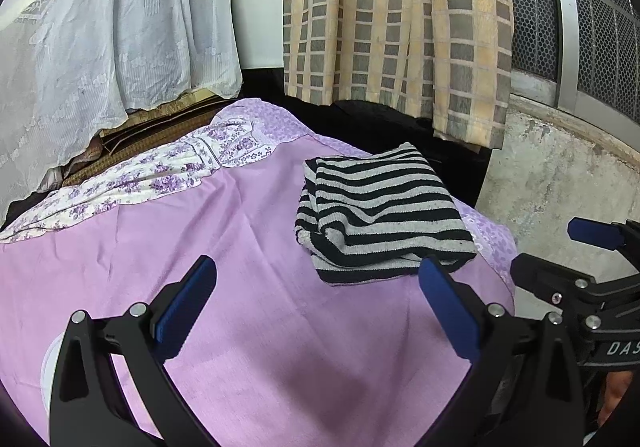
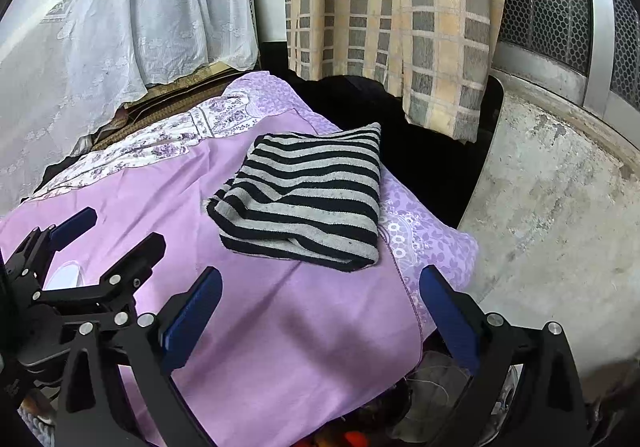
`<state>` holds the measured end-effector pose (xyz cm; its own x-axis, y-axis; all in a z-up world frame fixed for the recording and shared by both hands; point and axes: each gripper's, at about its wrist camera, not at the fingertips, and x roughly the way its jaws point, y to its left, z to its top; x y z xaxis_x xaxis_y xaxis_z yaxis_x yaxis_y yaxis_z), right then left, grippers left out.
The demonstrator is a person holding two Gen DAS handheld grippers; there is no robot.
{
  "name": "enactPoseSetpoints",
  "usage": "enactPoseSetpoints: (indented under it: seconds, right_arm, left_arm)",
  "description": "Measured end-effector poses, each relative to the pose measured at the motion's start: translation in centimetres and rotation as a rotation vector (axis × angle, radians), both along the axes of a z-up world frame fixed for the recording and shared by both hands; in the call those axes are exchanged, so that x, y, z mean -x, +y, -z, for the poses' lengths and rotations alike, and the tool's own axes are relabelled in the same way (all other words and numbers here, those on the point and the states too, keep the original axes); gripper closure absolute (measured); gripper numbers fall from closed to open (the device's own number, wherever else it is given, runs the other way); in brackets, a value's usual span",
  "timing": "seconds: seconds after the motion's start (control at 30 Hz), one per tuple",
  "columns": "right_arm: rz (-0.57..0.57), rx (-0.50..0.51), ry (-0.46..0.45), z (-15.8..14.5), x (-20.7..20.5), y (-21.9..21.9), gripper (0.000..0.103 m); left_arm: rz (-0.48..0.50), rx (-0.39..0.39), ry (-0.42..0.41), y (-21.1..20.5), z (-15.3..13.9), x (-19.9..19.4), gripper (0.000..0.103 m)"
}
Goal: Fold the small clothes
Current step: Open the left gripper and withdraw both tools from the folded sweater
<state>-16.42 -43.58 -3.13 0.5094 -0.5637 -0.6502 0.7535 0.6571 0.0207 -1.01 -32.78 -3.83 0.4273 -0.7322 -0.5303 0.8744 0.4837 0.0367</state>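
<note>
A wide lilac bedsheet (image 1: 248,327) covers the work surface and fills the lower part of both wrist views. Beyond it hang a white lace curtain (image 1: 100,47) and a tan checked curtain (image 1: 396,19), with a rough concrete wall (image 2: 560,207) off to the right.

On the sheet lies a black-and-grey striped garment (image 2: 308,207), already folded into a compact rectangle. It sits just ahead of both grippers, slightly right of the left gripper's centre line and slightly left of the right one's, touching neither.

The left gripper (image 1: 316,279) is spread wide and holds nothing. The right gripper (image 2: 320,283) is likewise spread wide and empty, hovering over the sheet near its right edge.

The fold looks essentially finished. To neaten it well, any further touch should probably come low and flat along the near hem, pinching all layers together so the stack does not slide apart.
</note>
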Motion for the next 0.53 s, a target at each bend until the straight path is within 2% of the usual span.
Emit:
enactPoseSetpoints:
  seconds: [0.27, 0.4, 0.53]
  right_arm:
    - [0.002, 0.001, -0.004, -0.14, 0.04, 0.00, 0.004]
    - [0.004, 0.000, -0.008, -0.30, 0.21, 0.01, 0.004]
    - [-0.003, 0.001, -0.007, -0.28, 0.18, 0.15, 0.004]
  left_arm:
    - [0.005, 0.006, -0.009, 0.07, -0.08, 0.21, 0.005]
    - [0.015, -0.001, 0.046, 0.00, 0.02, -0.13, 0.005]
    - [0.011, -0.002, 0.038, 0.09, -0.01, -0.11, 0.005]
